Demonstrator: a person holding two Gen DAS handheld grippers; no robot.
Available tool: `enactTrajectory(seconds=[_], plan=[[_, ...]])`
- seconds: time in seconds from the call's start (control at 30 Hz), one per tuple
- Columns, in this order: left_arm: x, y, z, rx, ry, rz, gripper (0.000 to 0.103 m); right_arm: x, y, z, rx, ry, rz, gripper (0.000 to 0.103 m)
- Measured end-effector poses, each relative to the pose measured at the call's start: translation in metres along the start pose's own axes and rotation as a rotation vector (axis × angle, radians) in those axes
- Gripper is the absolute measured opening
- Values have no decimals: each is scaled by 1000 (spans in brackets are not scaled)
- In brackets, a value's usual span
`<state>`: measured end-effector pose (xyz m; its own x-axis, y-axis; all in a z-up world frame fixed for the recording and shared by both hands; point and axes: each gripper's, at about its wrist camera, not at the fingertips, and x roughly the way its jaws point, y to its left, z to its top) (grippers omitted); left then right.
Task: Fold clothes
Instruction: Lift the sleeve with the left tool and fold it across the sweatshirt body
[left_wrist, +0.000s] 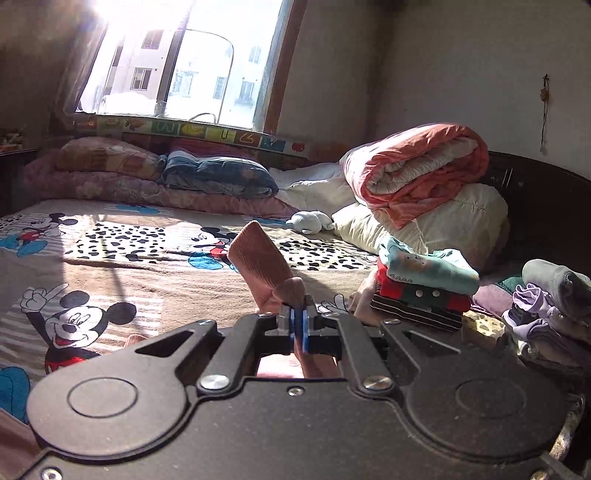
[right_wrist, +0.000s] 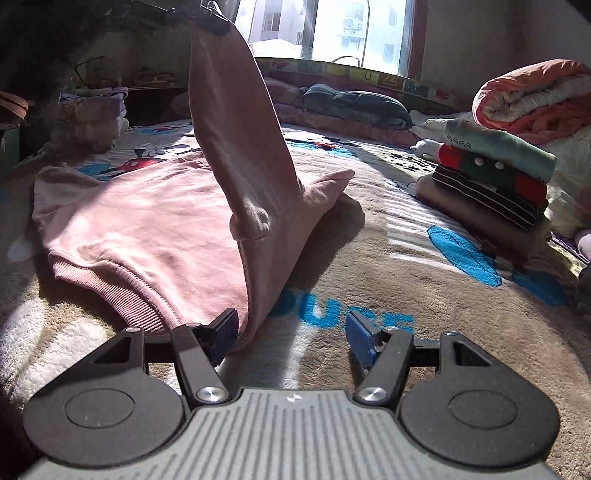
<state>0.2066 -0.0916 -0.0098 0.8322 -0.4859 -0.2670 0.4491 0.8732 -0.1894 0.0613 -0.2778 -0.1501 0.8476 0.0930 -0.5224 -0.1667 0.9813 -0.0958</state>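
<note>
On a sunlit bed (right_wrist: 424, 280) covered with a cartoon-mouse blanket, the left tool (left_wrist: 300, 325) is clenched on a pink sweatshirt (right_wrist: 147, 229), its blue pads pressed together around a bunched fold of the fabric. Just ahead of that tool, a ribbed cuff (left_wrist: 258, 262) of the same garment stands up at a tilt. Seen from the right wrist, the sleeve (right_wrist: 236, 122) runs from the top of the frame, where the left tool grips it, down to the body of the sweatshirt, which lies spread flat on the bed ahead and to the left of the right tool (right_wrist: 291, 332). The right tool is released, its jaws wide apart and low over the blanket; its left pad sits just beside the lower corner of the sweatshirt, by the ribbed hem, while its right pad is over bare blanket with blue lettering. Whether the left pad touches the cloth cannot be told. Ahead and to the right of both tools, a stack of folded clothes (right_wrist: 495, 184) rests on the bed, a teal piece on top, red and green beneath, dark stripes under that. Beyond it a rolled orange quilt (left_wrist: 417, 166) lies on a cream pillow (left_wrist: 454, 221). Far ahead, bedding is piled under a bright window (left_wrist: 177, 66)
</note>
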Motion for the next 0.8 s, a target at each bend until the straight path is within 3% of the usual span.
enactTrajectory(seconds=[0.23, 0.43, 0.8], plan=[[2, 28, -10, -17, -50, -58, 3, 5, 15, 2, -60, -3, -23, 64], [9, 67, -13, -89, -41, -69, 3, 6, 31, 1, -138, -9, -73, 64], [9, 103, -35, -179, 28, -10, 3, 6, 38, 1, -217, -15, -111, 63]])
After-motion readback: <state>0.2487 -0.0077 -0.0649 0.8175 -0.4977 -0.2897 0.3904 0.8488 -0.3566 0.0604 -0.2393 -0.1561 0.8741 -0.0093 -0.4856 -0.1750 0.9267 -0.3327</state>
